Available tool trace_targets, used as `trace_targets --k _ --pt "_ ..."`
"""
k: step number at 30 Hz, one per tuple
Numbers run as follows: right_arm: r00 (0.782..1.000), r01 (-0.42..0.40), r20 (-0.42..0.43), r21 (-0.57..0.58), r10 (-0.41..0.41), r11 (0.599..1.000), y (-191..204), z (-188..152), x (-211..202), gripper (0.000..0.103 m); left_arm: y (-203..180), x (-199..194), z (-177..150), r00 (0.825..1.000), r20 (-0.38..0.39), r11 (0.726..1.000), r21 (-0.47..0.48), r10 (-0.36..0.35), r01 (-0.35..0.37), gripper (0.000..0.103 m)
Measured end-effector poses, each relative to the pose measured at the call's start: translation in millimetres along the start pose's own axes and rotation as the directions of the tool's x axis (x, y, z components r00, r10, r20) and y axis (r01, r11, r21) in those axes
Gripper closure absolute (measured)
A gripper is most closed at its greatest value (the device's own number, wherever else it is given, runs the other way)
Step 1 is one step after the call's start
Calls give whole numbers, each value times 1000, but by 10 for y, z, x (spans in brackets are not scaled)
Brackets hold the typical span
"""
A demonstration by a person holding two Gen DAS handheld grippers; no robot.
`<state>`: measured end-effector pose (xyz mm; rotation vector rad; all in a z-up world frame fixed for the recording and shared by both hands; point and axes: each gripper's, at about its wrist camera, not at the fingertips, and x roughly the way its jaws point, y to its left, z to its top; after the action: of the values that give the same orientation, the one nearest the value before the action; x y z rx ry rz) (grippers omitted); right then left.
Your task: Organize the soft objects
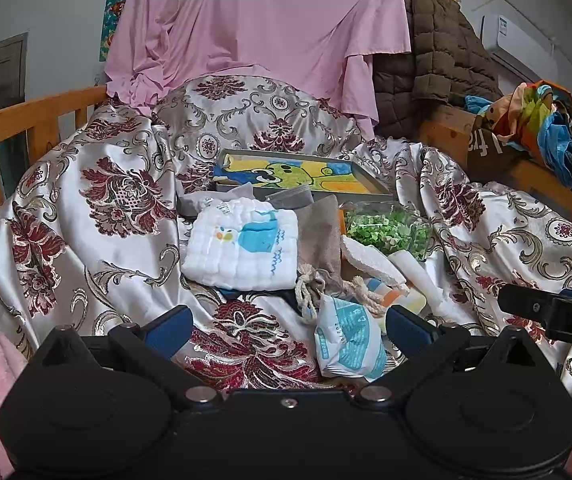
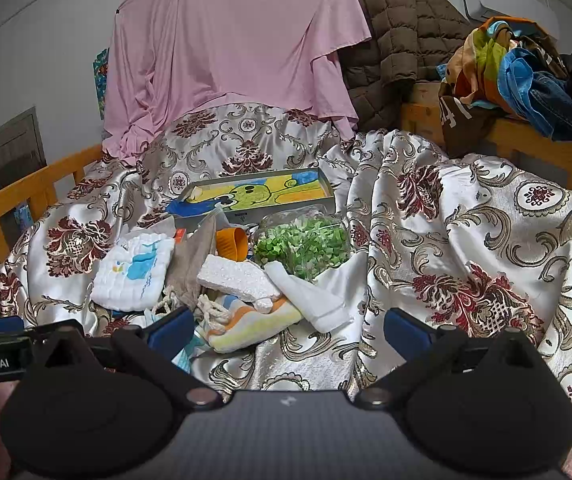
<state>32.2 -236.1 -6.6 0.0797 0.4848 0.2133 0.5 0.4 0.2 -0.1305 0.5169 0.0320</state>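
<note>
Left tongs (image 1: 286,330) and right tongs (image 2: 289,332): both spread wide, empty, low in frame before the heap. Soft items, centre frame on the brocade bedspread (image 1: 98,216), unsorted: quilted baby cloth (image 1: 242,250), drawstring pouch (image 1: 319,244), white foam sponge (image 2: 238,278), rolled white cloth (image 2: 309,300), striped cloth (image 2: 254,326), wipes packet (image 1: 347,340) nearest the left tongs. Cartoon-lined tray (image 1: 297,174) behind holds nothing; task apparently unstarted. Obstructions: clear box of green bits (image 2: 301,244) and orange cup (image 2: 234,244) amid the pile; pouch cords tangled over neighbours.
</note>
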Motion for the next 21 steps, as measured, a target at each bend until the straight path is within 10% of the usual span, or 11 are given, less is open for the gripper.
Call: trace_targets --k 13,21 --pt "992 -66 -103 19 68 998 -133 188 437 0 -60 314 314 992 -77 978 176 -98 110 1" --pt "980 -143 -158 -168 117 975 -12 322 979 0 -47 863 367 938 -264 927 240 -225 290 1"
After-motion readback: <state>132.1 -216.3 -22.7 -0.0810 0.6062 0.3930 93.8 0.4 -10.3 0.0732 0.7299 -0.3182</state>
